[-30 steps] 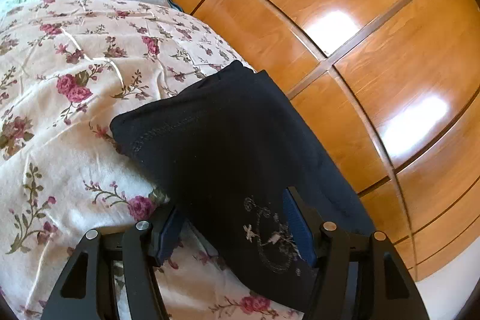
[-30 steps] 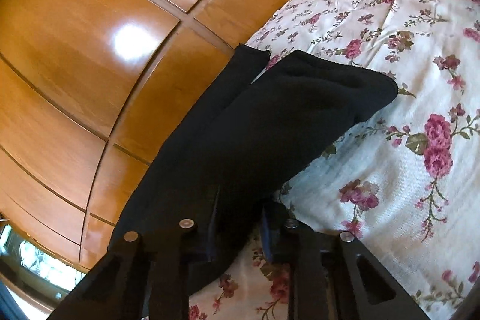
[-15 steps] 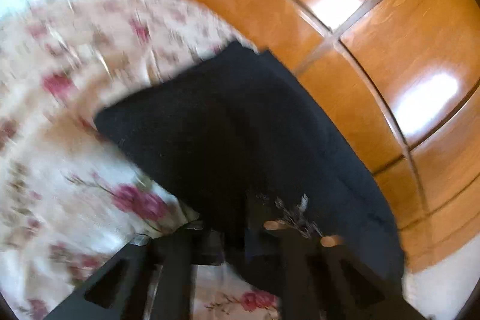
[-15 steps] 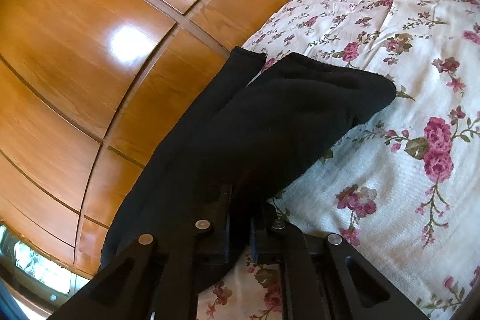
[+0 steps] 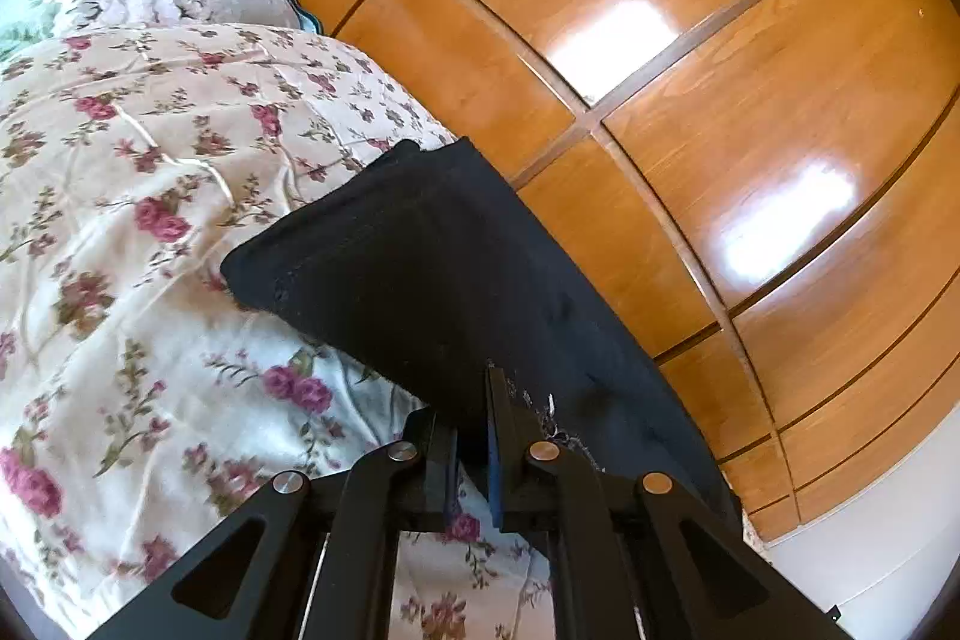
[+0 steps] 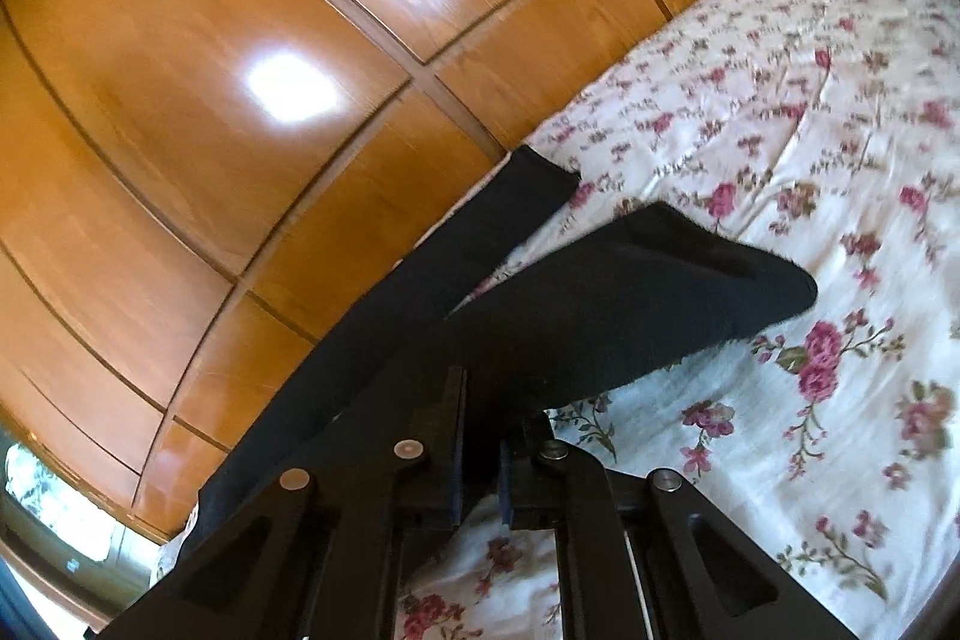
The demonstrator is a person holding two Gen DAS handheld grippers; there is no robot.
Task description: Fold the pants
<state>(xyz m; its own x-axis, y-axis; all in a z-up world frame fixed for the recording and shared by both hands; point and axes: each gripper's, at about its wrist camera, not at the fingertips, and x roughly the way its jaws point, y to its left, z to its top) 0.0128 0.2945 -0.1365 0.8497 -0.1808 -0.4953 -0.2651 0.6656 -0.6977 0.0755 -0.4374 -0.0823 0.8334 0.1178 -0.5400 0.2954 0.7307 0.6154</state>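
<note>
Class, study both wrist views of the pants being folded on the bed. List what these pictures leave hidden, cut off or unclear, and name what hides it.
- Left wrist view: the pants run down behind the left hand-held gripper; their near end is hidden.
- Left wrist view: the pale embroidery is partly covered by a finger, so the motif is unreadable.
- Right wrist view: the right hand-held gripper covers the pinched cloth; layer count unclear.
- Right wrist view: the bedspread is blurred far off.

Black pants [image 5: 432, 280] with a small whitish print, cream bedspread [image 5: 120, 196] strewn with pink roses, glossy orange-brown wooden wardrobe [image 6: 210, 58], black gripper fingers [image 5: 441, 451].
</note>
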